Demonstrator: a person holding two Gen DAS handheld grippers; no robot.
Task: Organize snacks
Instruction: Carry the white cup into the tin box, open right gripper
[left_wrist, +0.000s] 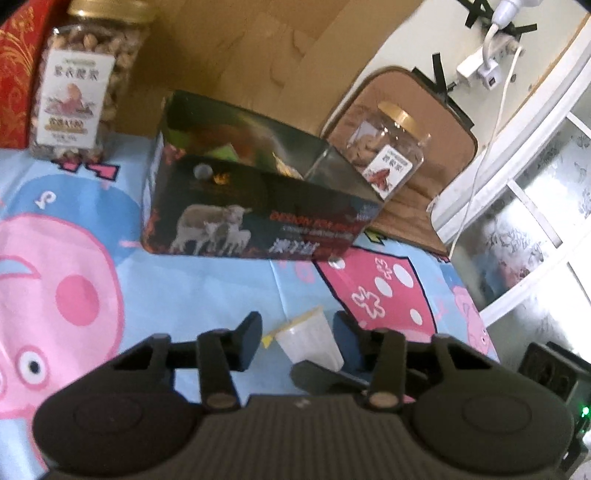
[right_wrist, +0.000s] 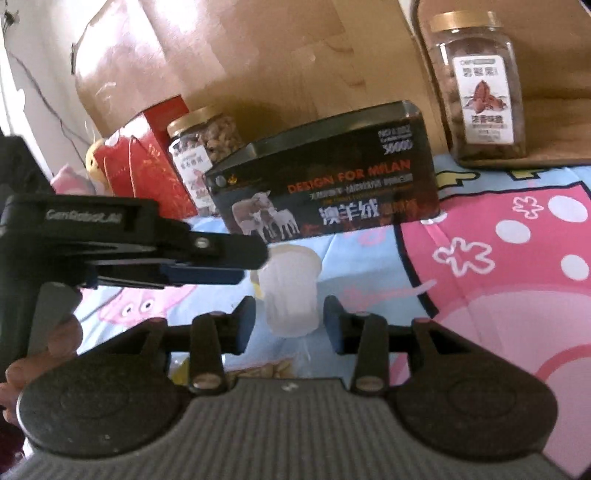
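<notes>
We see a cartoon cloth (left_wrist: 207, 291) spread under everything. On it lies an open dark tin (left_wrist: 258, 206), with nut jars (right_wrist: 480, 92) behind. A small jelly cup (right_wrist: 290, 291) stands tipped on the cloth in front of the tin. Our left gripper (left_wrist: 295, 336) and right gripper (right_wrist: 290, 325) both straddle it, jaws spread, pads clear of it.

Soft daylight, strongest from the frosted window (left_wrist: 535, 221) right of the dark tin box (left_wrist: 258, 214). Mild glare on that box's lid, faint shadow beneath it. Overall slight blur, lettering smeared. Strong fisheye bending toward edges, farthest from the box.
</notes>
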